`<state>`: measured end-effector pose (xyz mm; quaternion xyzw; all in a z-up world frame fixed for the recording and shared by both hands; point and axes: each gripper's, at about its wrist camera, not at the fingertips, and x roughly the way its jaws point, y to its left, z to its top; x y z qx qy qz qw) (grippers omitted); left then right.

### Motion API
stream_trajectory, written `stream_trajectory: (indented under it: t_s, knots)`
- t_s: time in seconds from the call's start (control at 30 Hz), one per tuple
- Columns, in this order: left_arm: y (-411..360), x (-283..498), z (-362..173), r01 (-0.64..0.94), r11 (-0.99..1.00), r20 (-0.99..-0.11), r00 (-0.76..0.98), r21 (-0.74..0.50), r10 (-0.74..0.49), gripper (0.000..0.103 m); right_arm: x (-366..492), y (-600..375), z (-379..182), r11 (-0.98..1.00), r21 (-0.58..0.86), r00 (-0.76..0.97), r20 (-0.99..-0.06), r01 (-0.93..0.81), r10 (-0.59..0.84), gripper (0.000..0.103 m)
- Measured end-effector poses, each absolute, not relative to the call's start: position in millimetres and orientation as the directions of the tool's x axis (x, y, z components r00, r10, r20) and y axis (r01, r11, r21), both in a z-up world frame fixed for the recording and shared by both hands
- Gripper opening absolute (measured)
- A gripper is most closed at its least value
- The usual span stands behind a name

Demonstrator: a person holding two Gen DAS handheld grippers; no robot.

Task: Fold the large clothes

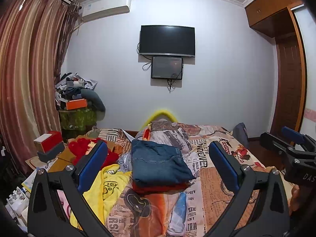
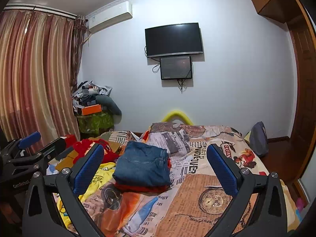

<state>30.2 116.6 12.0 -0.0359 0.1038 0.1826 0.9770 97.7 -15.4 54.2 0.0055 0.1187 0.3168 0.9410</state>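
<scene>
Centrally on the bed (image 1: pixel 213 201) lies the folded denim garment (image 1: pixel 160 162), a neat blue rectangle with stitched seams, stacked squarely on a folded red garment (image 1: pixel 158 187) whose edge shows beneath its near side. Both sit on a bedspread printed with newspaper text, a guitar and a pocket watch.

Going left to right: striped satin curtains (image 1: pixel 29 69) hang at the far left, with a cluttered pile holding an orange box (image 1: pixel 76 103) beside them. Nearer, a fluffy red item (image 1: pixel 85 148) and a crumpled yellow shirt (image 1: pixel 110 179) lie left of the stack, the shirt just beside it. A dark television (image 1: pixel 167 40) and a smaller screen (image 1: pixel 166 68) hang on the far wall. A wooden wardrobe (image 1: pixel 286 79) stands at the right.

The left gripper (image 1: pixel 158 165) is spread wide and holds nothing, its 2 blue-padded fingers (image 1: pixel 92 165) framing the stack. The right gripper (image 2: pixel 156 169) is likewise wide and empty above the bed.
</scene>
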Motion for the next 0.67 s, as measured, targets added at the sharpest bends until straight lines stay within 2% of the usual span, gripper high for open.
stream_trajectory:
  t_s: [0.67]
  knots:
    - [112.8, 25.9, 12.2, -0.339, 0.939, -0.226, 0.92, -0.051, 0.32, 0.102, 100.2, -13.9, 53.1, 0.794, 0.095, 0.763, -0.23, -0.6, 0.604, 0.103]
